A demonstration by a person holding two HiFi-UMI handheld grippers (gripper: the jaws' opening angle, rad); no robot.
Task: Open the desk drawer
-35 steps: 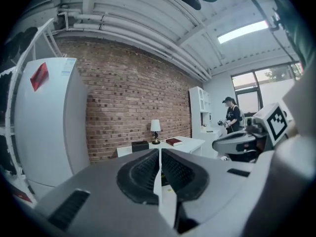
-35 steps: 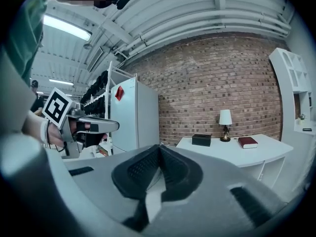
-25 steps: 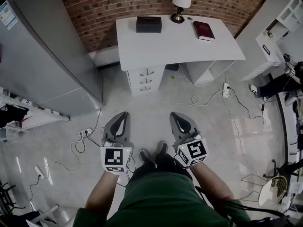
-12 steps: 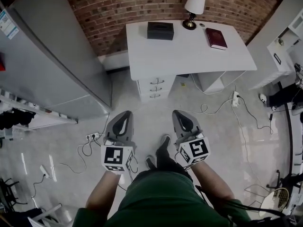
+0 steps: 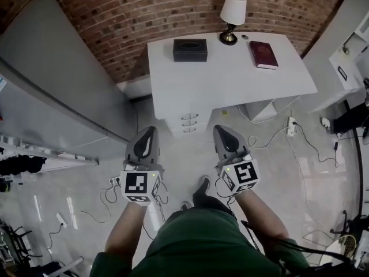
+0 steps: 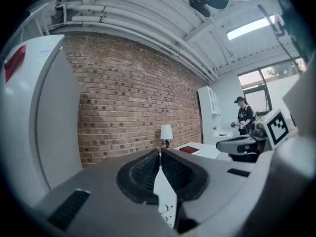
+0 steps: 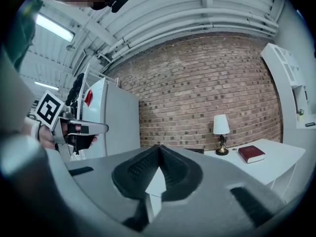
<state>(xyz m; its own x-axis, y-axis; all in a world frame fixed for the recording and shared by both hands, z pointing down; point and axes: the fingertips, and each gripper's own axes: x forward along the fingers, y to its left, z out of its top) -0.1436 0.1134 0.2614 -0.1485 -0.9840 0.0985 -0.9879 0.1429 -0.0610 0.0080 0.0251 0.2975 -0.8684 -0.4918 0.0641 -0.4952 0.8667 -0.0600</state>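
Note:
A white desk point(image 5: 230, 74) stands against the brick wall in the head view. Its drawer stack point(image 5: 189, 123) with three curved metal handles sits under the desk's left end, all drawers closed. My left gripper point(image 5: 147, 133) and right gripper point(image 5: 222, 133) hang side by side just short of the desk front, either side of the drawers, touching nothing. Both have their jaws shut with nothing between them. In the left gripper view the left gripper point(image 6: 160, 153) points at the desk point(image 6: 202, 150), and the drawer handles point(image 6: 169, 209) show below the tips. The right gripper point(image 7: 159, 148) points the same way.
On the desk are a black box point(image 5: 190, 49), a white-shaded lamp point(image 5: 232, 13) and a red book point(image 5: 263, 55). A tall grey refrigerator point(image 5: 52, 79) stands left. Cables and power strips point(image 5: 290, 126) lie on the floor. A person point(image 6: 244, 115) stands by the white shelves at the right.
Both grippers and the person have moved forward toward the desk; the drawer stack, well ahead before, now lies just beyond the gripper tips. Jaws stayed shut.

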